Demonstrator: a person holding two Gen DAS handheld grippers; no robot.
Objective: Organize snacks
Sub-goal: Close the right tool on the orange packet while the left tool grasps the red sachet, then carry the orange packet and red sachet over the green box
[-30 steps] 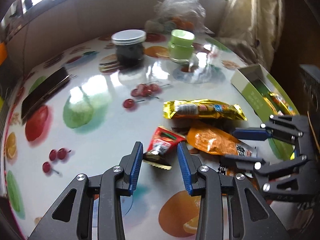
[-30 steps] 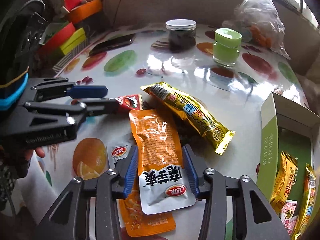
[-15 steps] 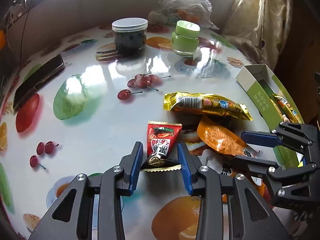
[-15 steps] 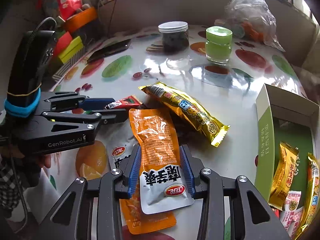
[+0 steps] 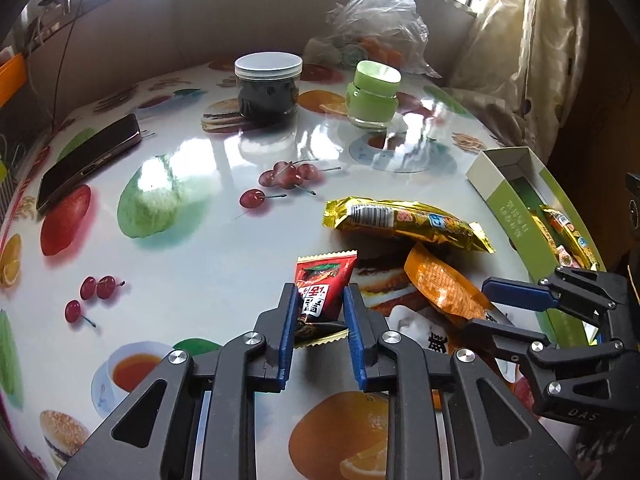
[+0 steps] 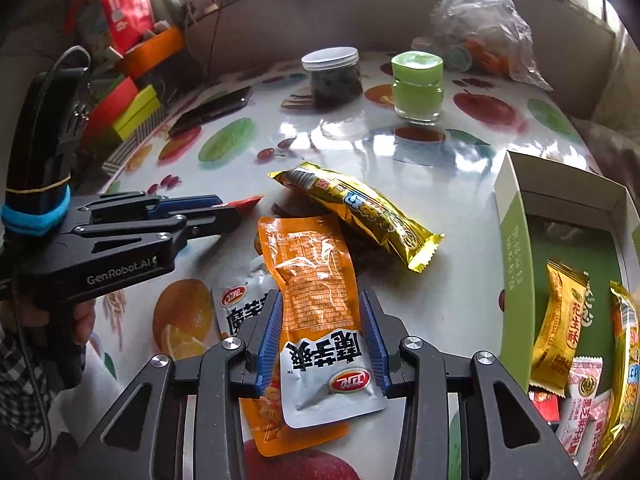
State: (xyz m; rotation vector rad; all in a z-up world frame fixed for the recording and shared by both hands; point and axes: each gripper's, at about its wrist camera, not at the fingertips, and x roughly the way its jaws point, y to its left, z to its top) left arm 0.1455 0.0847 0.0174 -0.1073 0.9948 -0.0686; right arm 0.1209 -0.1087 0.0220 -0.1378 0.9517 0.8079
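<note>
Both grippers mid-pick, snacks bound for the green box [image 6: 516, 248] at the right edge of the surface [image 5: 208, 264].

Left gripper [image 5: 318, 320]: fingers just closed in, now clamped on the small red sachet [image 5: 322, 292], pads on both long edges near its lower, crimped end. Sachet otherwise flat on the surface, just left of the orange pouch [image 6: 316, 280].

Right gripper [image 6: 322, 336]: fingers hugging the orange pouch on both sides, about where orange print meets the white label; looks like a grip, pads at the pouch edges. Pouch lies over a second, similar pack [image 6: 240, 312] underneath, w/ the gold wrapper [image 6: 360, 212] just beyond and touching or nearly touching its far end.

Doing it well, by judgement:
- Lift straight up first, esp. right side, so the pack beneath stays put and the gold wrapper isn't dragged.
- Thin foil, slippery: keep squeeze steady, no wrist flick; sachet held near one end will droop.
- Grippers close together, so raise one at a time or fan apart before travelling.
- Box already part full at the near end; aim for the bare green floor farther back, lay packs lengthwise.

Writing:
- Left gripper body, seen from the right cam: "GenRobot.AI".
- Orange pouch: large Chinese characters on the white label plus a red oval logo, upside down from here.
- Red sachet: Chinese characters on a white patch.
- Box side: small Chinese text, too small to read.
- Gold wrapper: barcode, coloured blocks w/ characters, not legible.
</note>
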